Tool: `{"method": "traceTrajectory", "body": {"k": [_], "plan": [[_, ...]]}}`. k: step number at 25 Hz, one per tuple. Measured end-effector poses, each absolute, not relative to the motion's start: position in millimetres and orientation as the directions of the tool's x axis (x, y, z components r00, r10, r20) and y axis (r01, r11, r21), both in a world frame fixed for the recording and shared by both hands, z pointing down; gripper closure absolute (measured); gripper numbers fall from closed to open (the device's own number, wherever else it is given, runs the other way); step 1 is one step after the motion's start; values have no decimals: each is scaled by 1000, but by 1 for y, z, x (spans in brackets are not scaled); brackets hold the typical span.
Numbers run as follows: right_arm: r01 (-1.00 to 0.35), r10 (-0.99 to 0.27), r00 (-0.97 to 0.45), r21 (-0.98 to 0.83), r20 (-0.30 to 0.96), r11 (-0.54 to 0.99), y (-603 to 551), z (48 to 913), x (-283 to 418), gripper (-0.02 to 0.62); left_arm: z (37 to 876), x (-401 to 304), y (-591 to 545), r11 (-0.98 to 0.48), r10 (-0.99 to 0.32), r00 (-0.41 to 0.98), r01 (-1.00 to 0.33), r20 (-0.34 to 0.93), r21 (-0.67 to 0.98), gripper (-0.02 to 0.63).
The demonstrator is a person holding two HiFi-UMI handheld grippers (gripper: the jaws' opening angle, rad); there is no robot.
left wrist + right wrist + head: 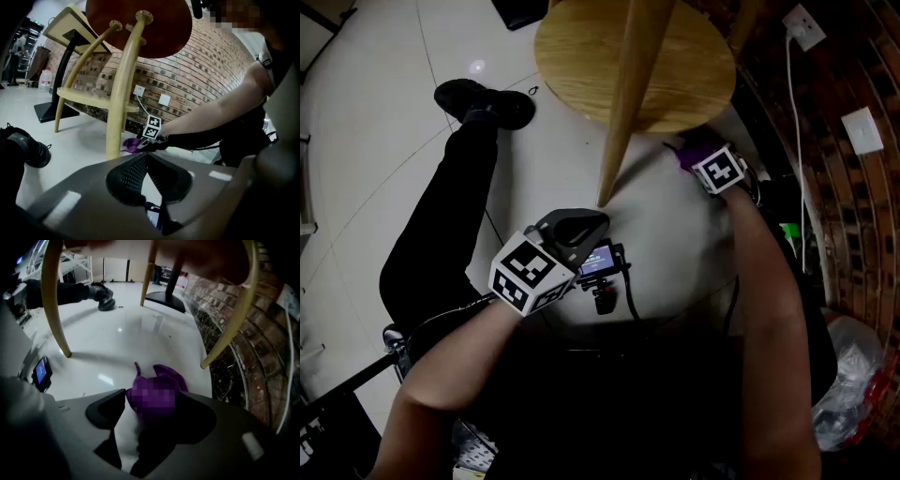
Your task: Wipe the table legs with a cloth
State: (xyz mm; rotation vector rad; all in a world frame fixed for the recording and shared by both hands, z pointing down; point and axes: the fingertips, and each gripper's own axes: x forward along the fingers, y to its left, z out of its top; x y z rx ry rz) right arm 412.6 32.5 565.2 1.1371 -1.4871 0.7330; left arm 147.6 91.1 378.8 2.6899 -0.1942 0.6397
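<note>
Left gripper: jaws together at the tips, nothing between them; held low over the floor, pointing at the table from the person's side.
Right gripper: aimed steeply down, jaws clamped on the cloth, which is bunched between them.
Cloth: purple; in the right gripper's grip, low over the floor beneath the table, its loose end spilling forward past the jaws.
Cloth against legs: in the left gripper view it sits just beside the nearest table leg; contact cannot be confirmed.
Table: round wooden top on curved pale wooden legs.
Floor: white, glossy tiles.
Shoe: black, on the person's outstretched foot left of the table.
Brick wall: beyond the right gripper, carrying two white sockets.
</note>
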Motion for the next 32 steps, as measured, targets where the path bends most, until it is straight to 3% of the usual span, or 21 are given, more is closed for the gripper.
{"method": "traceTrajectory", "body": {"k": [2, 6, 9, 10, 13, 14, 15, 18, 22, 25, 28, 32], "plan": [[-862, -213, 127, 214, 969, 459, 26, 573, 433, 219, 383, 150, 92, -925, -39, 883, -209, 468, 318, 594], [-716, -105, 269, 271, 957, 643, 32, 596, 468, 151, 386, 154, 98, -939, -4, 874, -170, 486, 298, 594], [-714, -4, 322, 245, 947, 655, 40, 609, 488, 154, 389, 150, 108, -954, 29, 856, -130, 516, 269, 594], [-726, 30, 315, 221, 949, 651, 42, 609, 487, 166, 391, 147, 110, -958, 34, 850, -122, 526, 259, 594], [-696, 76, 302, 165, 950, 699, 56, 605, 470, 387, 388, 146, 108, -960, 27, 852, -124, 523, 251, 594], [-654, 52, 302, 167, 952, 738, 60, 608, 461, 449, 384, 147, 108, -959, 23, 860, -125, 510, 254, 594], [-603, 14, 291, 172, 957, 779, 62, 612, 449, 469, 381, 149, 106, -959, 19, 868, -125, 496, 256, 594], [-484, -70, 189, 155, 980, 861, 69, 606, 403, 484, 374, 151, 102, -957, 8, 886, -127, 463, 260, 594], [-468, -219, 46, 214, 975, 857, 88, 558, 338, 485, 367, 149, 90, -938, -29, 911, -167, 412, 303, 594], [-568, -348, -123, 222, 929, 792, 106, 498, 297, 485, 347, 150, 71, -918, -93, 935, -214, 342, 334, 594], [-752, -538, -320, 136, 780, 645, 107, 425, 263, 483, 323, 141, 60, -915, -143, 947, -238, 289, 326, 594], [-904, -779, -360, 17, 513, 428, 88, 339, 243, 477, 301, 135, 47, -914, -188, 952, -260, 242, 311, 594]]}}
